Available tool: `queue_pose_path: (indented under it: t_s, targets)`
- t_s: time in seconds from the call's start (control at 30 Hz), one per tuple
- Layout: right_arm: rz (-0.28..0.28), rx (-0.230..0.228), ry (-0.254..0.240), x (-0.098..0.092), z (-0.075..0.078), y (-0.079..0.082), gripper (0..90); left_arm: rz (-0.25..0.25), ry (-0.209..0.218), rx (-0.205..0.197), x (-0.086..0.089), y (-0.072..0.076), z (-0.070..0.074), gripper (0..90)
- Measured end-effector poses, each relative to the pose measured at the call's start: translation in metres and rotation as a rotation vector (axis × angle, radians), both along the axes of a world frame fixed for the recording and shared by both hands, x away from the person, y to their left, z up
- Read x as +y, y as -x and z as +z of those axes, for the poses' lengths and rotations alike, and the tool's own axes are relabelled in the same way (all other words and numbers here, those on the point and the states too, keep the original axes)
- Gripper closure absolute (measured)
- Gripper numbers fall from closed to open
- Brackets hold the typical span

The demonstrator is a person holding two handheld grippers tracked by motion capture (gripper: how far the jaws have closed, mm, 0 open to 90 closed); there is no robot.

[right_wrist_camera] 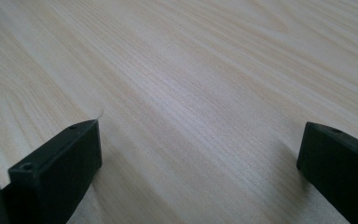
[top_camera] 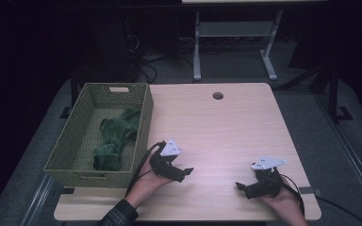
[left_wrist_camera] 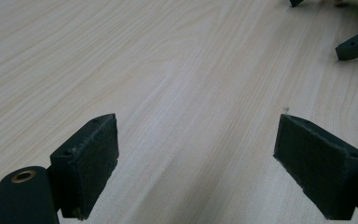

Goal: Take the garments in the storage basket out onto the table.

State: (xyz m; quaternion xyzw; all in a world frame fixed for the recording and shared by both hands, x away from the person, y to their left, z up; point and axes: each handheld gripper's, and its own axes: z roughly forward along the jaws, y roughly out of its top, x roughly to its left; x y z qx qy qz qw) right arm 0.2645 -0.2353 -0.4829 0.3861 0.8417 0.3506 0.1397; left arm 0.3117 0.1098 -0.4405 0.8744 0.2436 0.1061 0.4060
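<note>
On the tabletop, both left tongs and right tongs rest spread and empty, green cloth already in wicker basket, apparently finished.

Dark green cloth in olive woven basket, pale wood-grain table, black grippers' fingers

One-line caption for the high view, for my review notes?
Both grippers, left and right, open over the table; green cloth in the basket.

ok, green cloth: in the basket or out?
In. The green cloth lies crumpled on the floor of the wicker basket, with both grippers open over bare table.
</note>
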Motion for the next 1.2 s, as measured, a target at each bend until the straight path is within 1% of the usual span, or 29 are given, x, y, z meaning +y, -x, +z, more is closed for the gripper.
queue_pose_path:
  t_s: [0.03,0.07,0.13,0.17,0.27,0.3,0.37,0.47,0.53,0.67,0.7,0.77,0.8,0.87,0.93,1.0,1.13,1.2]
  targets:
    - [0.000,0.000,0.000,0.000,0.000,0.000,0.0,0.002,0.002,0.000,0.000,0.000,0.001,13.2]
    - [0.000,0.000,0.000,0.000,0.000,0.000,0.0,0.008,0.013,0.000,0.000,0.000,0.002,13.2]
    - [0.000,0.000,0.000,0.000,0.000,0.000,0.0,0.003,0.013,0.000,0.001,-0.001,0.005,13.2]
    - [-0.001,0.000,0.001,0.000,0.000,0.000,0.0,0.010,0.024,0.004,0.001,-0.001,0.005,13.2]
    - [-0.002,0.004,-0.001,0.000,0.000,0.000,0.0,0.007,0.023,0.005,0.001,-0.002,0.007,13.2]
    - [-0.002,0.004,-0.001,0.000,0.000,0.000,0.0,0.012,0.031,0.003,0.001,-0.002,0.008,13.2]
    - [-0.002,0.004,-0.001,0.000,0.000,0.000,0.0,0.010,0.024,0.003,0.002,-0.002,0.010,13.2]
    - [-0.002,0.004,-0.001,0.000,0.000,0.000,0.0,0.008,0.023,0.001,0.002,-0.002,0.011,13.2]
    - [-0.002,0.004,-0.001,0.000,0.000,0.000,0.0,0.012,0.031,0.001,0.002,-0.002,0.013,13.2]
    - [-0.002,0.004,-0.001,0.000,0.000,0.000,0.0,0.006,0.024,0.002,0.002,-0.002,0.016,13.2]
    - [-0.003,0.004,-0.001,0.000,0.000,0.000,0.0,0.010,0.033,0.004,0.001,-0.002,0.016,13.2]
    - [-0.002,0.004,-0.001,0.000,0.000,0.000,0.0,0.006,0.026,0.001,0.002,-0.003,0.019,13.2]
    - [-0.003,0.004,-0.001,0.000,0.000,0.000,0.0,0.010,0.033,0.004,0.002,-0.003,0.020,13.2]
    - [-0.003,0.004,-0.001,0.000,0.000,0.000,0.0,0.003,0.025,0.000,0.002,-0.003,0.023,13.2]
    - [-0.003,0.004,-0.001,0.000,0.000,0.000,0.0,-0.001,0.029,-0.007,0.002,-0.003,0.026,13.2]
    - [-0.003,0.004,-0.001,0.000,0.000,0.000,0.0,0.003,0.038,-0.003,0.002,-0.003,0.029,13.2]
    - [-0.002,0.004,-0.001,0.000,0.000,0.000,0.0,-0.007,0.033,-0.011,0.002,-0.004,0.034,13.2]
    - [-0.002,0.004,-0.001,0.000,0.000,0.000,0.0,-0.008,0.039,-0.010,0.002,-0.004,0.037,13.2]
